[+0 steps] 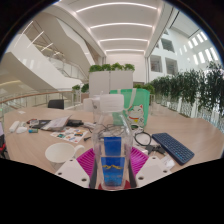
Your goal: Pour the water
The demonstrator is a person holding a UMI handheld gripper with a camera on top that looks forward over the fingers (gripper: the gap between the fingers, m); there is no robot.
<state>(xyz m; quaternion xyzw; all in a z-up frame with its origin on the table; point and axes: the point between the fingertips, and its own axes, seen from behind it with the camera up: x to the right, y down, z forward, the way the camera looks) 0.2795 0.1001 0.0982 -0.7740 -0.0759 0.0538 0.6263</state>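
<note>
The jaws hold a clear bottle with a blue label, one pink pad on each side. A white cup sits just beside it. A keyboard lies near the bench edge.

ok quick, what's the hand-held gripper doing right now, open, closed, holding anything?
Hand-held gripper: closed on the water bottle, both pink pads pressing its sides.
</note>
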